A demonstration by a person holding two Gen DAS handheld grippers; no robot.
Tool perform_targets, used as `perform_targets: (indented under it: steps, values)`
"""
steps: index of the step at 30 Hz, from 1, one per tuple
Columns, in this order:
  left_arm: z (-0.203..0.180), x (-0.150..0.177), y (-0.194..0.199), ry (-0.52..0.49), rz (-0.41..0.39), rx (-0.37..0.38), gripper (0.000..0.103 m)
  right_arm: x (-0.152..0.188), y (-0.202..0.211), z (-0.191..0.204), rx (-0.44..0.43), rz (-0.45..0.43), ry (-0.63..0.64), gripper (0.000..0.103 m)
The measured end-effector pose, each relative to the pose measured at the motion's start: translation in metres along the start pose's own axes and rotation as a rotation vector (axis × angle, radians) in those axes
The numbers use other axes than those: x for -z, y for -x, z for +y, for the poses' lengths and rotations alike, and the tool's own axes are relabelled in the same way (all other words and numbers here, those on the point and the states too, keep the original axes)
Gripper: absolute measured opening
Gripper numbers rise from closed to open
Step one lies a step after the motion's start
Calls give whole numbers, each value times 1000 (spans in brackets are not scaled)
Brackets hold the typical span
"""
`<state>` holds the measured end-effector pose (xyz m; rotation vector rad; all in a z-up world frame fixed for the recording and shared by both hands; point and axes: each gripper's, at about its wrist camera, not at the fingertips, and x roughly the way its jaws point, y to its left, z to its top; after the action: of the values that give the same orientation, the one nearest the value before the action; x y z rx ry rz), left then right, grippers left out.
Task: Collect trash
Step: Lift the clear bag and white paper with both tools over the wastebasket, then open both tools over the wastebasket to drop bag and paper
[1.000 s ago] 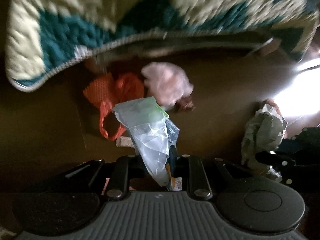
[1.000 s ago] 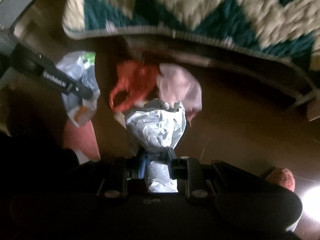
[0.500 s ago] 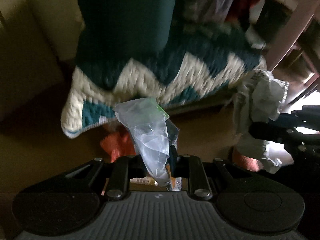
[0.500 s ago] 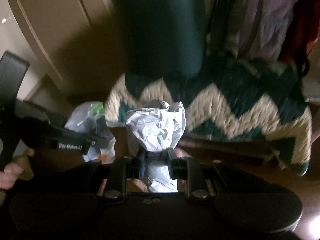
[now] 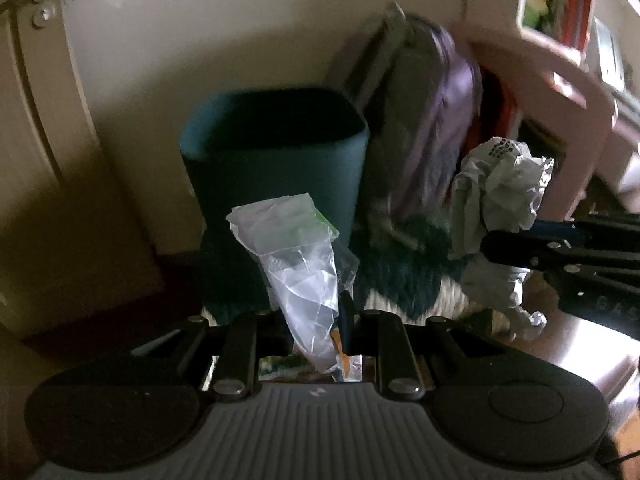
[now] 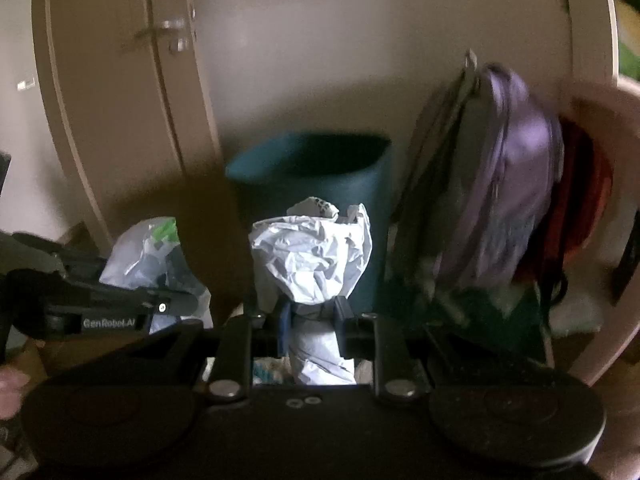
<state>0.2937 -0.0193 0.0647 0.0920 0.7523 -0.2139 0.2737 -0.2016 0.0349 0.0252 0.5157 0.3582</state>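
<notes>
Your left gripper [image 5: 316, 316] tilts downward toward the teal bin [image 5: 276, 152], clamped on a clear zip bag [image 5: 296, 264] with a green strip. Your right gripper [image 6: 312, 316] sits beside it, pinching a crumpled white paper wad [image 6: 312, 256]. Both pieces stand upright in the jaws, short of the bin.

Both grippers, left [image 5: 320, 320] and right [image 6: 312, 316], now up from floor, facing bin [image 5: 276, 160].

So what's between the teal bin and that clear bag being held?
Nothing solid: in the left wrist view the clear bag shows directly before the teal bin, with only air between.
</notes>
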Motion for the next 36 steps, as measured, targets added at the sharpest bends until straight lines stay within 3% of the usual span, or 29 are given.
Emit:
perform_targets:
  steps: [7, 15, 25, 36]
  values:
    - [13, -67, 7, 44, -84, -22, 20, -59, -14, 4, 4, -81, -8, 20]
    - [32, -128, -26, 84, -125, -64, 20, -105, -63, -4, 30, -91, -31, 20]
    - [60, -172, -111, 135, -50, -104, 20, -135, -150, -22, 40, -38, -72, 20]
    - [72, -184, -195, 141, 75, -122, 20, -122, -222, -29, 34, 61, -56, 21]
